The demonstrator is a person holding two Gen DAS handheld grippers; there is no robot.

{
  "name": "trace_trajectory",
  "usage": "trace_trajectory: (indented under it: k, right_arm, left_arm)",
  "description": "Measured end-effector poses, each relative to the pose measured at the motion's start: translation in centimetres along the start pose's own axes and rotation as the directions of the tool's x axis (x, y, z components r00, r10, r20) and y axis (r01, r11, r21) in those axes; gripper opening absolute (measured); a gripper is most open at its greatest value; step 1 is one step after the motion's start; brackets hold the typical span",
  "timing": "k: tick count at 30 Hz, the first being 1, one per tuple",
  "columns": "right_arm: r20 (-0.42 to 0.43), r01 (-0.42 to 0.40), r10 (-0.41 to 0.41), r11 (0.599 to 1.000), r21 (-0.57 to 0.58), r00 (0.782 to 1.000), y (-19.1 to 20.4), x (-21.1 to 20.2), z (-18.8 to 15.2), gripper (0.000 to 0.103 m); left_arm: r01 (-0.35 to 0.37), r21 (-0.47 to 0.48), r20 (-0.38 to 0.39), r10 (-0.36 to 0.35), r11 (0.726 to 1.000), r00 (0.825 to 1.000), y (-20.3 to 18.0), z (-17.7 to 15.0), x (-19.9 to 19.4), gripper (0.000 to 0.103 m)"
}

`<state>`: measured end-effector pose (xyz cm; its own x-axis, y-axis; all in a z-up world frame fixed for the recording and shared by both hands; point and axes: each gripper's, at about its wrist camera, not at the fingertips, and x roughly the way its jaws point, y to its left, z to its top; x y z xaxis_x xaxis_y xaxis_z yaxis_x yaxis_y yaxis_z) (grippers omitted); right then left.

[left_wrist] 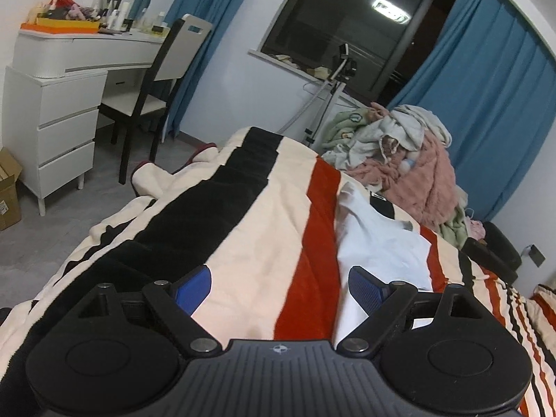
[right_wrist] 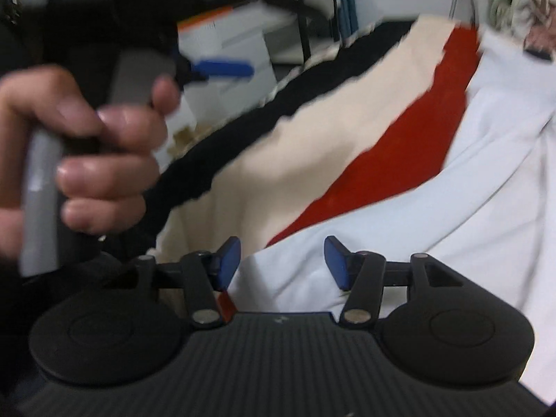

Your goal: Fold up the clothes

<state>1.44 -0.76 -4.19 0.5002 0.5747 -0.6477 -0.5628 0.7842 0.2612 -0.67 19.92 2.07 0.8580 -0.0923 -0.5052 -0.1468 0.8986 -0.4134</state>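
Note:
A white garment (left_wrist: 378,239) lies spread on the striped blanket (left_wrist: 278,208) of the bed, to the right of the red stripe. My left gripper (left_wrist: 279,290) is open and empty, hovering over the cream and red stripes just left of the garment's near edge. In the right wrist view the white garment (right_wrist: 434,201) fills the right half. My right gripper (right_wrist: 281,260) is open and empty just above the garment's near left edge. The person's hand (right_wrist: 87,153) holds the left gripper (right_wrist: 222,67) at the upper left of that view, blurred.
A heap of unfolded clothes and a pink blanket (left_wrist: 410,160) sits at the far right of the bed. A white dresser (left_wrist: 59,104) and a chair (left_wrist: 153,93) stand left on the floor. A tripod (left_wrist: 326,97) stands by the window with blue curtains (left_wrist: 486,104).

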Motion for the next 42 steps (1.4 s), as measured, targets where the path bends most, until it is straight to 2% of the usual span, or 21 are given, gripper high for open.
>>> trace_trajectory:
  k: [4,6,8,9,13,15,19,21,24,29,30,32,33,34,35,37,42]
  right_arm:
    - [-0.115,-0.021,0.013,0.998,-0.063,0.993,2.8,3.1,0.2,0.058]
    - [-0.12,-0.004,-0.007,0.996,-0.091,0.993,3.4,3.0,-0.4,0.057]
    - [-0.105,0.019,-0.029,0.995,-0.094,0.994,3.4,2.4,-0.7,0.031]
    - [-0.097,0.031,-0.04,0.995,-0.094,0.994,3.3,2.0,-0.9,0.006]
    - [0.0,0.065,-0.065,0.996,-0.064,0.998,2.9,-1.4,-1.4,0.005]
    - [0.059,0.061,-0.062,0.998,0.016,0.996,1.9,-4.8,-2.3,0.005]
    - [0.125,0.106,-0.125,0.983,0.15,0.984,-0.1,-11.0,-6.0,0.005]
    - [0.153,0.124,-0.159,0.968,0.217,0.975,-1.2,-14.0,-7.9,0.005]
    - [0.134,0.118,-0.167,0.942,0.315,0.977,-2.7,-16.1,-10.9,0.005]
    - [0.112,0.099,-0.155,0.914,0.394,0.982,-5.1,-17.5,-12.0,0.008]
    - [0.118,0.104,-0.166,0.906,0.41,0.979,-5.6,-17.7,-11.8,0.013]
    - [0.14,0.111,-0.196,0.879,0.465,0.971,-7.3,-18.2,-11.4,0.046]
    - [0.154,0.112,-0.215,0.858,0.501,0.964,-8.4,-18.5,-11.1,0.074]
    - [0.17,0.105,-0.231,0.833,0.543,0.958,-9.6,-18.8,-11.0,0.08]
    - [0.183,0.096,-0.245,0.807,0.583,0.952,-10.8,-19.1,-10.9,0.079]
    - [0.163,0.068,-0.223,0.764,0.641,0.961,-12.1,-18.4,-11.5,0.078]
    - [0.123,0.007,-0.161,0.635,0.772,0.979,-15.5,-16.8,-13.0,0.079]
  left_arm:
    - [-0.003,-0.016,-0.008,0.003,1.0,1.0,-0.1,-0.1,0.8,0.088]
    - [-0.004,-0.013,-0.011,0.004,1.0,1.0,-0.4,-0.2,1.1,0.088]
    - [-0.007,0.006,-0.013,0.007,1.0,1.0,-1.0,-0.5,1.1,0.088]
    - [-0.006,0.017,-0.015,0.007,1.0,1.0,-1.3,-0.7,1.1,0.088]
    - [0.006,0.045,-0.03,-0.004,0.999,1.0,-2.2,-1.5,0.8,0.088]
    - [0.021,0.051,-0.044,-0.019,0.998,0.999,-2.8,-2.0,0.6,0.088]
    - [0.081,0.099,-0.08,-0.073,0.992,0.994,-4.7,-3.3,0.5,0.088]
    - [0.11,0.145,-0.107,-0.095,0.983,0.99,-6.1,-4.4,0.7,0.088]
    - [0.156,0.195,-0.176,-0.122,0.968,0.977,-8.0,-6.1,1.3,0.088]
    - [0.182,0.193,-0.315,-0.115,0.964,0.942,-9.0,-9.0,2.9,0.088]
    - [0.174,0.183,-0.338,-0.104,0.967,0.935,-9.0,-9.4,3.3,0.088]
    - [0.159,0.139,-0.384,-0.095,0.977,0.918,-8.4,-10.0,4.1,0.088]
    - [0.151,0.115,-0.408,-0.092,0.982,0.909,-8.1,-10.3,4.6,0.088]
    - [0.144,0.083,-0.434,-0.094,0.986,0.896,-7.7,-10.6,5.1,0.088]
    - [0.138,0.056,-0.457,-0.097,0.989,0.884,-7.3,-10.9,5.5,0.087]
    - [0.125,0.012,-0.496,-0.102,0.992,0.862,-6.7,-11.5,6.2,0.087]
    - [0.13,-0.022,-0.537,-0.121,0.991,0.835,-6.5,-12.4,6.6,0.084]
